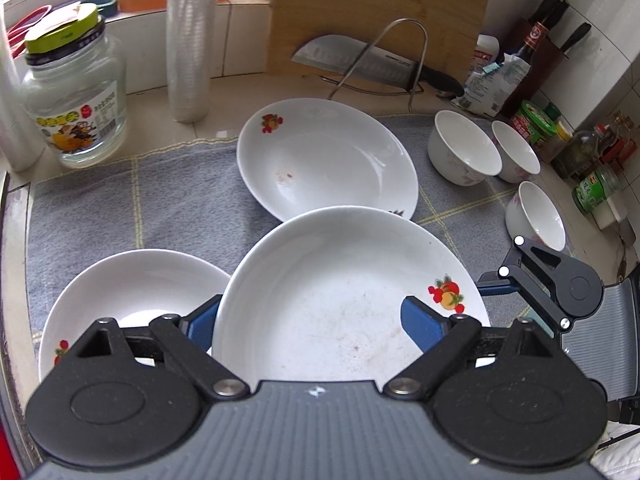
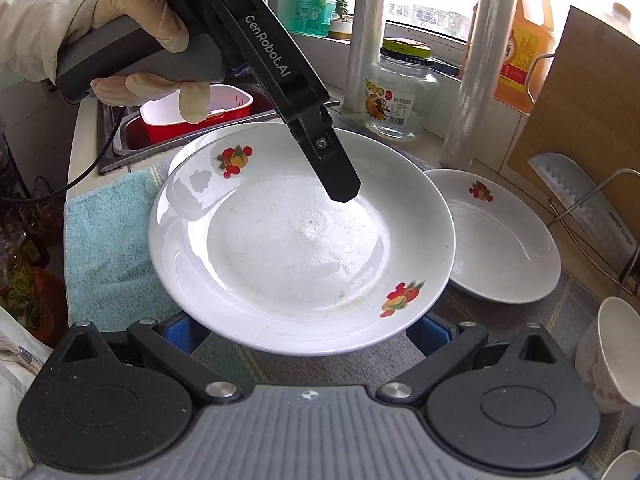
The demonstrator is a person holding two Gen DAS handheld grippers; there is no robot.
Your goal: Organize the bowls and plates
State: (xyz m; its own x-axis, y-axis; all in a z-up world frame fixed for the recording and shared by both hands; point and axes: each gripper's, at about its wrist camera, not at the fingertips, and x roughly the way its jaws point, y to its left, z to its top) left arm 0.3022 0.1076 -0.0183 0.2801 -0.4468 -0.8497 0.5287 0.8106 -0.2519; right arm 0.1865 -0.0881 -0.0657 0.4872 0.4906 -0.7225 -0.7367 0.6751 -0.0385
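Note:
A white plate with fruit prints (image 1: 340,292) (image 2: 280,248) hangs tilted above the grey cloth mat (image 1: 140,200). My left gripper (image 1: 312,316) is shut on its rim, one blue pad inside the dish and the other outside below; its upper finger (image 2: 340,184) reaches over the dish. My right gripper (image 2: 306,332) (image 1: 516,264) stands with jaws apart, both pads tucked under the near rim. A second plate (image 1: 328,160) (image 2: 500,240) lies beyond, and a third (image 1: 128,284) sits partly under the held one. Three small bowls (image 1: 464,148) (image 1: 516,152) (image 1: 536,216) lie on their sides at the right.
A glass jar (image 1: 76,108), a plastic-wrap roll (image 1: 188,40), a cutting board (image 1: 380,8) and a knife on a wire rack (image 1: 360,60) line the back. Sauce bottles (image 1: 592,160) crowd the right wall. A sink with a red tub (image 2: 192,116) lies past the mat.

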